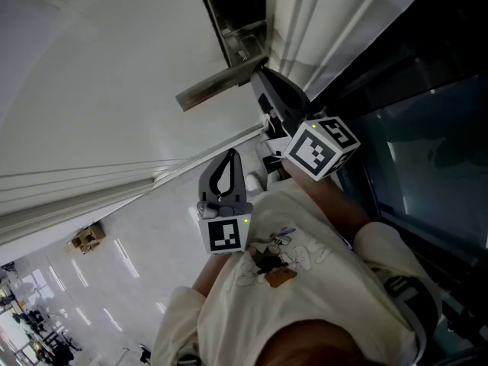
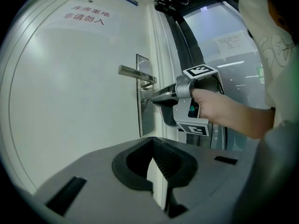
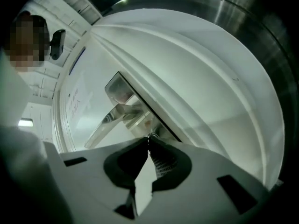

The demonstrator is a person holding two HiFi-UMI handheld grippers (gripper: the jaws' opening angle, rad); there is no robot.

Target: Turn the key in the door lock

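The white door (image 2: pixel 70 106) stood broad across the left gripper view. A steel lock plate (image 2: pixel 145 120) was set near its edge, and a lever handle (image 2: pixel 133 73) jutted from the plate's upper part. Below that handle the right gripper (image 2: pixel 150 100) reached in roughly level with its tips at the plate, likely so that a roll of the wrist would act straight along the keyhole. Its jaws were drawn narrow and pinched on the key (image 3: pixel 149 136), whose small metal head showed just at their tips, seated in the lock. The left gripper (image 1: pixel 231 158) hung back from the door, jaws closed on nothing, probably kept clear because the turn needs only one hand.
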